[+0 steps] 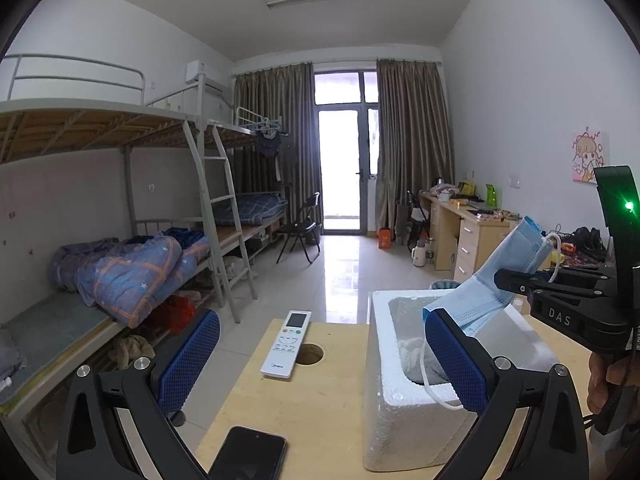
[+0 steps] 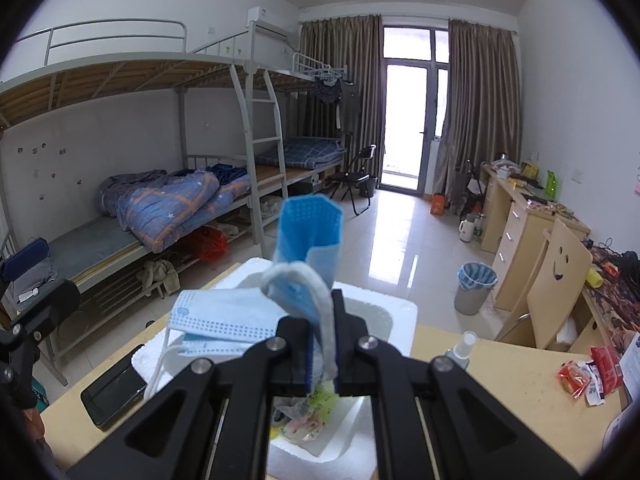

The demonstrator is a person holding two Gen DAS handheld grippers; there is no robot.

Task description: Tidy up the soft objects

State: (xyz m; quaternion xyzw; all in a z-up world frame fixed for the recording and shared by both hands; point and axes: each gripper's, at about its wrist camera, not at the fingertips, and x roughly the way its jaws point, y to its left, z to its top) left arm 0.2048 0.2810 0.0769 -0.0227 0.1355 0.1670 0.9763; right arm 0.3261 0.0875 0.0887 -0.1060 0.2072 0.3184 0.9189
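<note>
The right gripper (image 2: 322, 344) is held clamped tight, pointed somewhat downward, while the left gripper (image 1: 320, 344) is held with its blue pads (image 1: 188, 360) spread wide apart, tilted slightly downward.

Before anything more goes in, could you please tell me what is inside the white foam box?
In the foam box lie pale cloth and a crumpled plastic bag. The blue face mask and the right gripper cover the rest.
</note>
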